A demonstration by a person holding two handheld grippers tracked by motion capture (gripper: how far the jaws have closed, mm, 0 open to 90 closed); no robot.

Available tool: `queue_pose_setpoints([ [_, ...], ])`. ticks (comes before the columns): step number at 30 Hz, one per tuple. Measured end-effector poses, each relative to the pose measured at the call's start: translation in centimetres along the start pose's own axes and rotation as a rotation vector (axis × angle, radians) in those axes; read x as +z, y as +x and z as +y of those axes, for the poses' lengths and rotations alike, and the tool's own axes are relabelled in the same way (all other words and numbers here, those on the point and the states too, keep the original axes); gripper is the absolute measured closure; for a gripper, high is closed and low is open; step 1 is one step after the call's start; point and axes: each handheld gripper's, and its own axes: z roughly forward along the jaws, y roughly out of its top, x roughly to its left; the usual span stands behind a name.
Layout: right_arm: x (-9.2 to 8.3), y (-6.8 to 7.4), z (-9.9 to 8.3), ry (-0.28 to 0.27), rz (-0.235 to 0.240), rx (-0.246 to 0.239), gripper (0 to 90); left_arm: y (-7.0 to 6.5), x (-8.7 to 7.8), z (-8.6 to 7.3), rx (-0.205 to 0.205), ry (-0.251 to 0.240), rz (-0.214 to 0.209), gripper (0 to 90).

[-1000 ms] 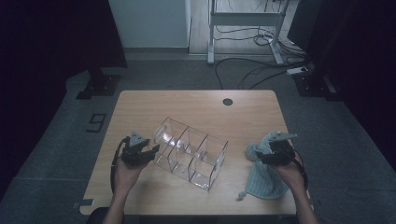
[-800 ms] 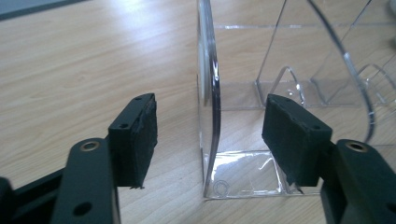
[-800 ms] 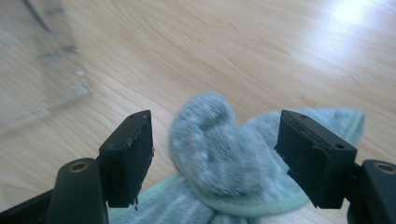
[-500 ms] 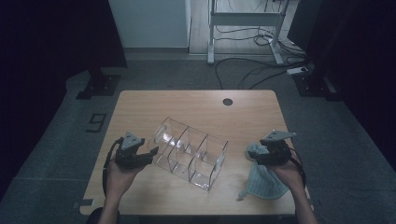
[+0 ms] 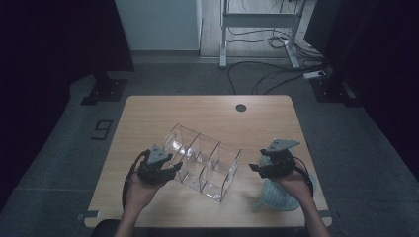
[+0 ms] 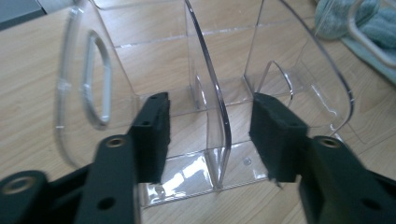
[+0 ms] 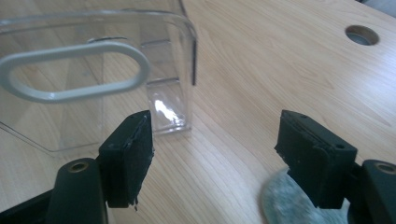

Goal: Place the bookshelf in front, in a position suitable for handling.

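A clear acrylic organizer [image 5: 205, 160] with several compartments lies slantwise on the wooden table [image 5: 207, 113]. My left gripper [image 5: 174, 168] is at its near-left end. In the left gripper view, the left gripper [image 6: 208, 133] straddles a clear divider wall [image 6: 219, 116]. Its jaws have just been closing, and the pads stand clear of the wall on both sides. My right gripper [image 5: 256, 169] hovers open just off the organizer's right end, above a teal cloth [image 5: 276, 197]. In the right gripper view, nothing lies between the right gripper's [image 7: 215, 154] jaws. Ahead of them is the organizer's end wall [image 7: 93, 60].
A round cable hole [image 5: 240, 107] sits near the table's far edge. The cloth [image 7: 285, 205] lies at the near-right corner, close to the table's edge. Bare wood stretches beyond the organizer. Dark floor, cables and a stand surround the table.
My left gripper drew away to the left, then came back right onto the organizer's end. My right gripper drifted a little left toward the organizer.
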Motion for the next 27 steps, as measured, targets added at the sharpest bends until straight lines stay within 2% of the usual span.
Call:
queue_pose_setpoints([
  [5,0.6,0.3,0.5,0.0,0.025,-0.016,26.9,-0.3,0.9,-0.2,0.007,0.004,-0.016,63.7],
  [7,0.7,0.4,0.8,-0.003,0.036,-0.018,26.9,-0.3,1.1,-0.2,0.01,0.008,-0.022,70.0],
  [12,1.1,0.7,1.2,-0.008,0.054,-0.025,27.0,-0.3,1.6,-0.3,0.02,0.017,-0.008,81.1],
  [15,1.4,0.8,1.3,-0.005,0.059,-0.033,27.0,-0.2,1.6,-0.4,0.007,0.013,-0.021,82.0],
  [24,1.8,1.3,1.4,-0.005,0.082,-0.059,27.2,0.1,2.1,-0.2,0.002,0.004,-0.019,86.8],
  [27,1.7,1.6,1.3,-0.001,0.096,-0.085,28.6,0.2,2.2,-0.1,-0.002,0.004,-0.026,87.4],
])
